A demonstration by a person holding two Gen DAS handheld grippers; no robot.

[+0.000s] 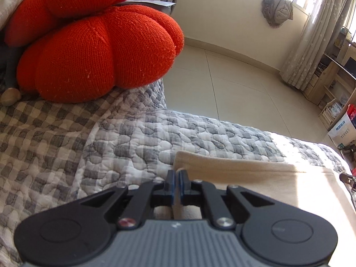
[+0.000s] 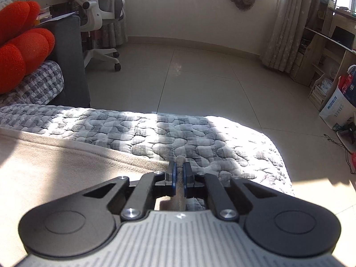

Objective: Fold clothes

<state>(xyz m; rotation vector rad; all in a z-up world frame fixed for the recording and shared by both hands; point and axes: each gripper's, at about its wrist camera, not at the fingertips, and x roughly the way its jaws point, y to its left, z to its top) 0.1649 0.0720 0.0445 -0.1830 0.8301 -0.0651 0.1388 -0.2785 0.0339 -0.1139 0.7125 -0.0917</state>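
Observation:
A beige garment (image 1: 255, 178) lies flat on the grey checked quilt (image 1: 138, 138) of a bed. My left gripper (image 1: 177, 173) sits at the garment's left corner with its blue pads nearly together and a thin fold of the beige cloth pinched between them. In the right wrist view the same garment (image 2: 55, 166) spreads to the left. My right gripper (image 2: 179, 166) is at its right edge, shut on a bunched strip of the cloth that runs back between the pads. The far end of the other gripper (image 1: 347, 179) shows at the right edge of the left wrist view.
A big red knitted cushion (image 1: 100, 51) rests on the quilt to the left. Beyond the bed's edge lies tiled floor (image 2: 200, 77), with an office chair (image 2: 100, 22), curtains (image 2: 287, 22), wooden shelves (image 2: 329, 51) and a cardboard box (image 2: 340, 109).

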